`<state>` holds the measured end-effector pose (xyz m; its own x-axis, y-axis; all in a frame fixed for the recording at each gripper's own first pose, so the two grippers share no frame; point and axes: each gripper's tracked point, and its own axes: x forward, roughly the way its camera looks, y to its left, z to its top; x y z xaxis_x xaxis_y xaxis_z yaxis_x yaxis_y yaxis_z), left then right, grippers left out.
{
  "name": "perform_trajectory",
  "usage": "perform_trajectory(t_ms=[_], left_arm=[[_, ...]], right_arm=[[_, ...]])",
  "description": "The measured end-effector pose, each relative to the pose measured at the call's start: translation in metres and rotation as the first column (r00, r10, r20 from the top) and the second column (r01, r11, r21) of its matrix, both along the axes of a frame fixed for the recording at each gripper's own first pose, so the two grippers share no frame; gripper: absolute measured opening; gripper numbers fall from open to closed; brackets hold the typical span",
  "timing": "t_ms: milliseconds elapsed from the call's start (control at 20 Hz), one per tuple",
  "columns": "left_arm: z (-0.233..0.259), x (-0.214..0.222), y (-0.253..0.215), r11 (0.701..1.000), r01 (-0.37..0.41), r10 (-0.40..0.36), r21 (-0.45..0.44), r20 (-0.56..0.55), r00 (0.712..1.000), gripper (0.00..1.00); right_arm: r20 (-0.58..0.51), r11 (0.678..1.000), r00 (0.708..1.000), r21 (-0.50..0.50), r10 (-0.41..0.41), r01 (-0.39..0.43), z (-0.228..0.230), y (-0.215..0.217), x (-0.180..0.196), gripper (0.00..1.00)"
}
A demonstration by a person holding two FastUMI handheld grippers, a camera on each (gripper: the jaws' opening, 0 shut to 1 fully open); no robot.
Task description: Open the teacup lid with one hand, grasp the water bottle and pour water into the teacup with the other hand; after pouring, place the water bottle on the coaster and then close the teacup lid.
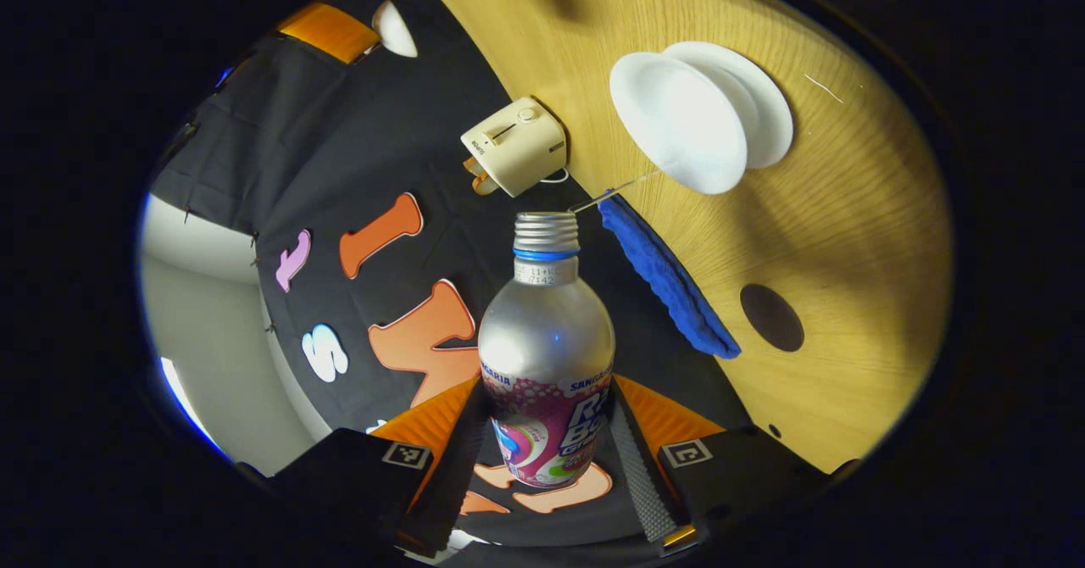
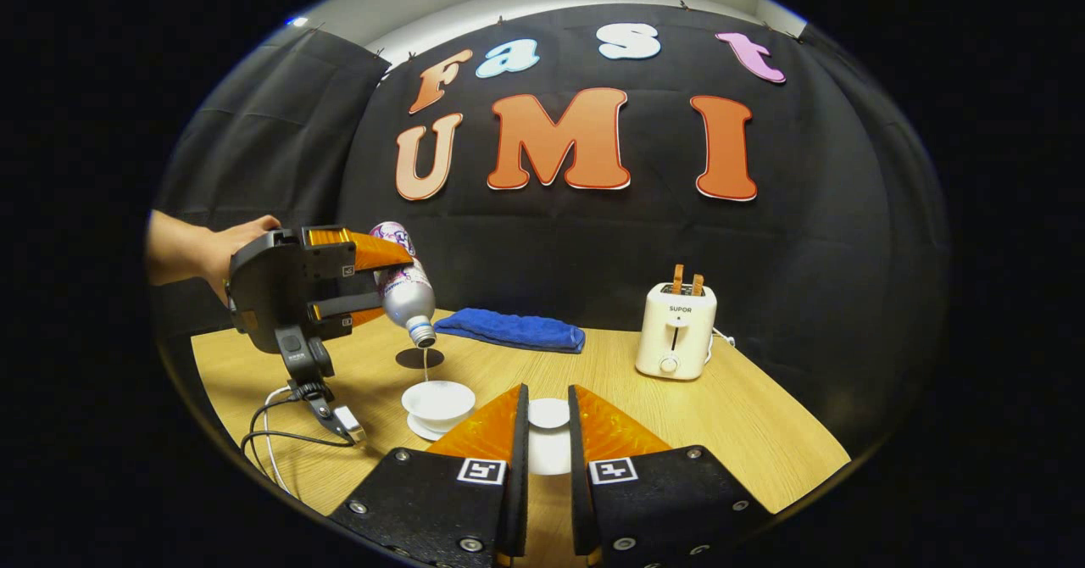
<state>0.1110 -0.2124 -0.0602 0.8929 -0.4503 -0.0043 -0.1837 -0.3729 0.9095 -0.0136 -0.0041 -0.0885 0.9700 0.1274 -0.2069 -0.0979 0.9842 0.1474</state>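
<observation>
We grip the bottle point(image 1: 547, 356) in our left gripper point(image 1: 547, 466), jaws clamped on its body, and hold it tilted neck-down above the teacup point(image 2: 438, 403), a thin stream of water point(image 2: 425, 369) running into the cup. Our right gripper point(image 2: 548, 441) holds the lid point(image 2: 548, 415) just beside the cup, jaws closed on it. The dark coaster point(image 2: 420, 358) lies on the table point(image 2: 746, 432) behind the cup, near a blue towel point(image 2: 513, 331) and a toaster point(image 2: 676, 331).
</observation>
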Motion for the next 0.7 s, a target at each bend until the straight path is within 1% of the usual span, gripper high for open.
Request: perform_trajectory(t_ms=[50,100,150,200,250,300,350,400,500,550,600,700], left_arm=[[-0.001,-0.002,0.002,0.998,-0.001,0.000,-0.065,-0.021,1.000,0.80],[-0.001,-0.001,0.002,0.991,-0.011,0.005,-0.136,-0.045,0.999,0.80],[-0.001,-0.001,0.003,0.978,-0.017,0.002,-0.208,-0.070,0.998,0.83],[0.005,-0.002,0.003,0.959,-0.026,-0.001,-0.283,-0.093,0.996,0.87],[0.010,0.000,0.005,0.930,-0.043,-0.002,-0.364,-0.122,0.993,0.87],[0.014,0.003,0.009,0.890,-0.070,-0.001,-0.450,-0.155,0.988,0.83],[0.018,0.007,0.012,0.840,-0.097,-0.003,-0.534,-0.183,0.983,0.79],[0.029,0.010,0.017,0.780,-0.109,-0.007,-0.617,-0.183,0.983,0.83],[0.050,0.015,0.027,0.657,-0.115,-0.018,-0.745,-0.167,0.986,0.83],[0.058,0.018,0.032,0.588,-0.121,-0.032,-0.800,-0.172,0.985,0.79],[0.062,0.019,0.035,0.511,-0.133,-0.043,-0.849,-0.180,0.983,0.83],[0.071,0.024,0.041,0.347,-0.155,-0.076,-0.925,-0.192,0.978,0.83]], right_arm=[[-0.004,1.000,1.000,0.002,0.001,-0.001,-0.002,0.001,0.001,0.22],[-0.011,1.000,1.000,0.003,0.008,-0.007,-0.003,0.004,0.002,0.22],[-0.014,1.000,1.000,0.006,0.010,-0.010,-0.003,0.007,0.003,0.22],[-0.017,1.000,1.000,0.010,0.013,-0.013,-0.003,0.009,0.004,0.22],[-0.018,1.000,1.000,0.011,0.016,-0.016,-0.002,0.012,0.006,0.22],[-0.017,1.000,1.000,0.011,0.017,-0.017,0.000,0.014,0.009,0.22],[-0.015,1.000,1.000,0.009,0.019,-0.019,0.001,0.017,0.011,0.22],[-0.012,1.000,1.000,0.009,0.022,-0.022,0.004,0.020,0.013,0.22],[-0.008,1.000,1.000,0.010,0.029,-0.029,0.007,0.027,0.018,0.22],[-0.006,0.999,0.999,0.008,0.035,-0.035,0.009,0.032,0.021,0.22],[-0.006,0.999,0.999,0.004,0.041,-0.040,0.011,0.036,0.024,0.22],[-0.003,0.999,0.999,-0.003,0.053,-0.053,0.016,0.044,0.028,0.22]])
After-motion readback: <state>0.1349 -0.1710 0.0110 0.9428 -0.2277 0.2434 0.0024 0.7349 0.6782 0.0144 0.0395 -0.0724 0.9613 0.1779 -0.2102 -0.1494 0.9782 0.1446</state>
